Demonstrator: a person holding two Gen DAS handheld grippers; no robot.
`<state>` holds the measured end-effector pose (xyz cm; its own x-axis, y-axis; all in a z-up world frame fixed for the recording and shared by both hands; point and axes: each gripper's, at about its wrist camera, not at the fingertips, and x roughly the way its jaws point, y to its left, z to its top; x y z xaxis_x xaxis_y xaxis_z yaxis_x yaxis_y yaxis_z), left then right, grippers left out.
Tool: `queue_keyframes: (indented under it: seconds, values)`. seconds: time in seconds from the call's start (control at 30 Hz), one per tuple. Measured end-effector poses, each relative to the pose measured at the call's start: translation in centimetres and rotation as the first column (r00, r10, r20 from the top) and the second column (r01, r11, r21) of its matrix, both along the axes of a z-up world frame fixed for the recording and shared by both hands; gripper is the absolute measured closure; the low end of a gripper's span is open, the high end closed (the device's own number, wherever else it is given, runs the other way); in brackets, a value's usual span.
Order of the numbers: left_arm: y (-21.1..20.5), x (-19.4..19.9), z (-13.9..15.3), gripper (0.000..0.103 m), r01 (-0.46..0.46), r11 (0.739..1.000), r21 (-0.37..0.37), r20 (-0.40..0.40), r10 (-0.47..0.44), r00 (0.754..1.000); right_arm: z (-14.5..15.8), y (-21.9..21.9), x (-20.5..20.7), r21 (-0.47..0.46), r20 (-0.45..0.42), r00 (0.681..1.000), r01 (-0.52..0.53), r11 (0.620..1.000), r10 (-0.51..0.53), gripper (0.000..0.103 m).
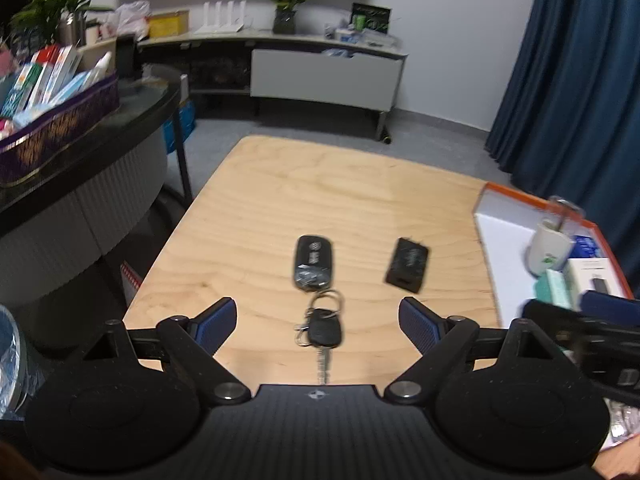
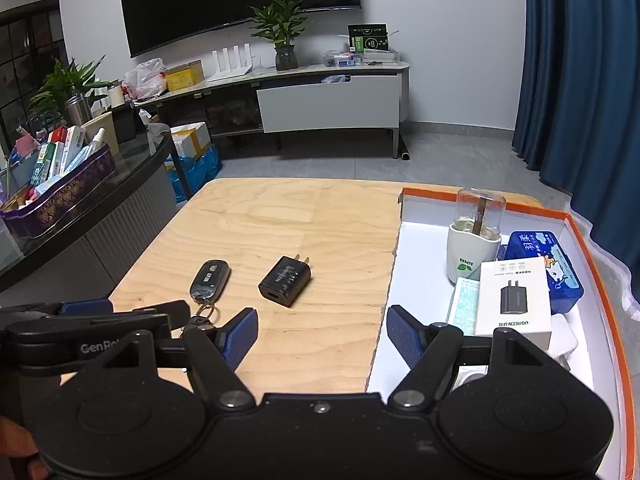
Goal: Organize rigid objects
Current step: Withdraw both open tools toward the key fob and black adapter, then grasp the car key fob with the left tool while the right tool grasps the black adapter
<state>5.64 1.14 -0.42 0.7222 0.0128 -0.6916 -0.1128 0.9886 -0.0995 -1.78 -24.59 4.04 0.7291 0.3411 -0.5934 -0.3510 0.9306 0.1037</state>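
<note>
Each gripper is built in matte black plastic: a ribbed central body flanked by two round, stippled discs, from which angled link arms are pinned with silver screws. The left gripper [image 1: 318, 320] and right gripper [image 2: 322, 332] are tipped with blue ribbed pads [image 1: 218, 322]. White lettering "GenRo" is printed on one housing.

Potted plant [image 2: 280, 36], blue curtain [image 2: 580, 80]

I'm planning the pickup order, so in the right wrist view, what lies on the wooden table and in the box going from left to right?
car key fob → black charger → white cup → white charger box → blue tissue pack
</note>
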Motion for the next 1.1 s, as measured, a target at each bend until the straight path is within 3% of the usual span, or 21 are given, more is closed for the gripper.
queue_keyframes:
  seconds: [0.37, 0.5, 0.57, 0.63, 0.67, 0.73, 1.1]
  values:
    - [1.4, 5.1, -3.5, 0.013, 0.004, 1.000, 0.005, -0.054, -0.004, 0.999, -1.4, 0.6, 1.4, 0.005, -0.023, 1.000, -0.018, 1.000, 0.018, 0.018]
    - [1.0, 6.6, -4.6, 0.018, 0.030, 0.998, 0.051, -0.063, -0.027, 0.998, -2.0, 0.9, 2.2, 0.002, -0.040, 0.999, -0.020, 1.000, 0.020, 0.019]
    - [0.8, 6.9, -4.8, 0.022, 0.039, 0.995, 0.088, -0.051, -0.034, 0.998, -2.2, 1.1, 2.6, 0.001, -0.047, 0.999, -0.022, 1.000, 0.022, 0.019]
    - [0.8, 6.8, -4.8, 0.043, 0.055, 0.992, 0.116, -0.029, -0.052, 0.998, -2.4, 1.4, 3.0, 0.002, -0.051, 0.998, -0.025, 1.000, 0.025, 0.019]
    - [0.8, 6.7, -4.7, 0.048, 0.073, 0.991, 0.117, -0.019, -0.071, 0.997, -2.5, 1.6, 3.2, 0.003, -0.054, 0.998, -0.026, 1.000, 0.026, 0.019]
    - [0.9, 6.5, -4.5, 0.067, 0.100, 0.989, 0.106, -0.008, -0.100, 0.995, -2.7, 2.0, 3.6, 0.008, -0.063, 0.997, -0.031, 0.999, 0.032, 0.019]
    - [3.5, 3.8, -2.2, 0.067, 0.068, 0.995, -0.066, 0.103, -0.061, 0.993, -4.1, 6.5, 7.2, 0.005, -0.129, 0.991, -0.041, 0.999, 0.042, 0.019]
